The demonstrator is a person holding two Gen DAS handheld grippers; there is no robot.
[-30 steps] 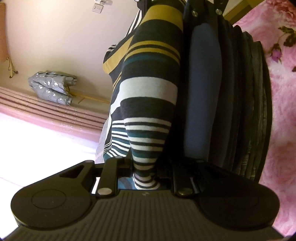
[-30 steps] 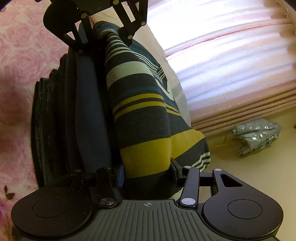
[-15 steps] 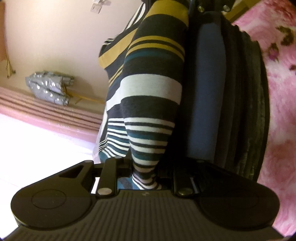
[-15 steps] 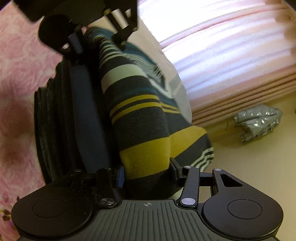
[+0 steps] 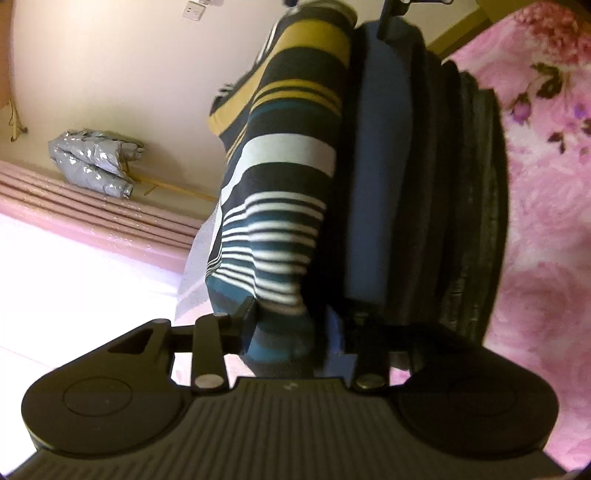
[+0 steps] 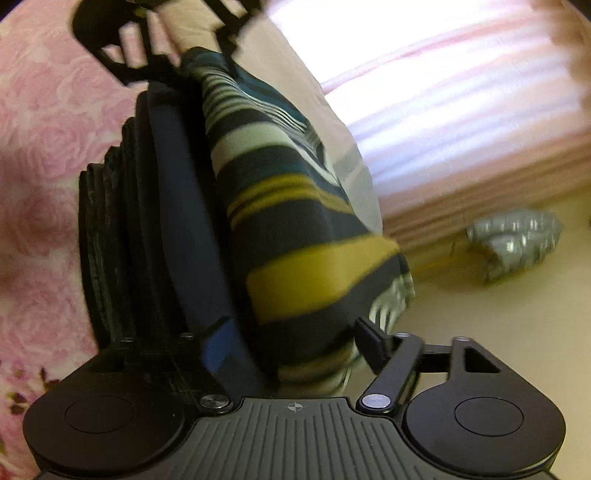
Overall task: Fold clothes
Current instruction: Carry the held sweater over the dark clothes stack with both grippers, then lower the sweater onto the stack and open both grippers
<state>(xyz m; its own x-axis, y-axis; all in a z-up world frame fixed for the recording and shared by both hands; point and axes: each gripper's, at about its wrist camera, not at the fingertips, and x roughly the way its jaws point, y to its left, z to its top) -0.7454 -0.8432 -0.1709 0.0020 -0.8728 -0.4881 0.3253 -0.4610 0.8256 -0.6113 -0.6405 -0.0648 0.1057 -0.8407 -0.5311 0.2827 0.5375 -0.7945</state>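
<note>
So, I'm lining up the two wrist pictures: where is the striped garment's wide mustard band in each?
Left wrist: mustard band at top centre, far end of the striped garment.
Right wrist: mustard band low centre, near the camera.
Shared landmark: silver bundle on the floor by the curtain.

Far end of folded striped knit garment [image 5: 288, 192] cut off by top edge; crumpled silver bundle [image 6: 513, 242] motion-blurred.

Pink floral blanket [image 5: 546, 221] — dark folded clothes [image 5: 469, 206] atop.
</note>
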